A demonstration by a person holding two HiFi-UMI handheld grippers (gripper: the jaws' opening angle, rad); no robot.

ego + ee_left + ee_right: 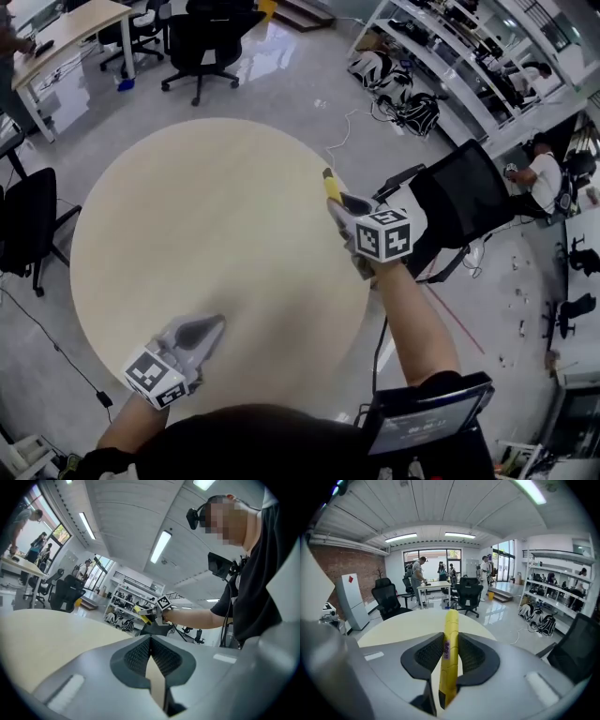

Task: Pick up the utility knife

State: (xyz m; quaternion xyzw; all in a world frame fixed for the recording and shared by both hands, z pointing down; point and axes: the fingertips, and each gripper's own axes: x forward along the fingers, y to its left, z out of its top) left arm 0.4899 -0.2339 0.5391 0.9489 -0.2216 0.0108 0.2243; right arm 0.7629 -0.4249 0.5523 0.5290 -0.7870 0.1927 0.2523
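The yellow utility knife (450, 658) stands clamped between the pads of my right gripper (450, 656), its far end sticking out past the jaws. In the head view the right gripper (339, 208) hangs above the round table's right edge, with the knife (330, 186) poking out toward the table. From the left gripper view the same knife (142, 611) shows small in the distance. My left gripper (208, 328) hovers over the table's near left part, its jaws closed together with nothing between them (151, 656).
The round beige table (187, 225) has a bare top. A black office chair (459, 202) stands just right of the table and another (23, 230) at its left. Desks, chairs, shelves and people fill the room beyond.
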